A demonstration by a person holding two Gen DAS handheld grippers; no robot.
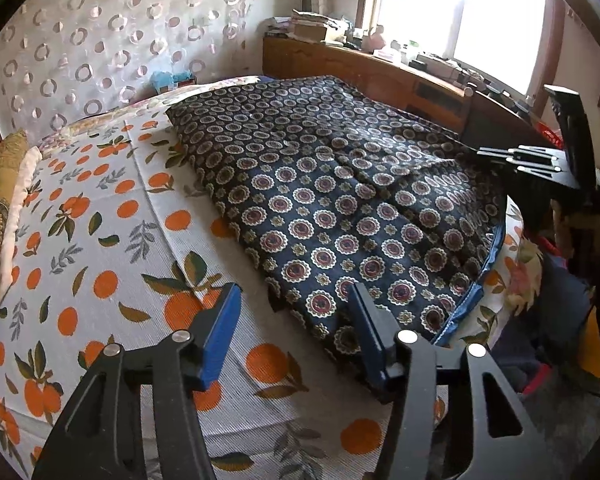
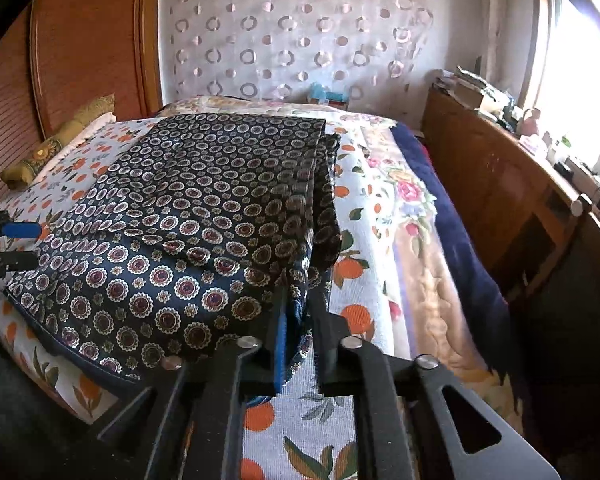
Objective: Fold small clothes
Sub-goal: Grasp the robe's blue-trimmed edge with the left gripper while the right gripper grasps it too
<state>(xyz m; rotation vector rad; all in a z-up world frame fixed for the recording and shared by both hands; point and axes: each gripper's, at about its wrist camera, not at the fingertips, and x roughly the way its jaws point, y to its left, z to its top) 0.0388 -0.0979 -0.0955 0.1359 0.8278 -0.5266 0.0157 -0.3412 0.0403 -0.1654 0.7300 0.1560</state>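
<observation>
Orange-print bedsheet (image 1: 100,216) fills the lower left of the left wrist view. On it the dark patterned cloth (image 1: 340,208) lies partly folded, more folding left. Left gripper (image 1: 296,304) is half open, holding nothing. Right gripper (image 2: 300,312) pinches the cloth's near corner.
</observation>
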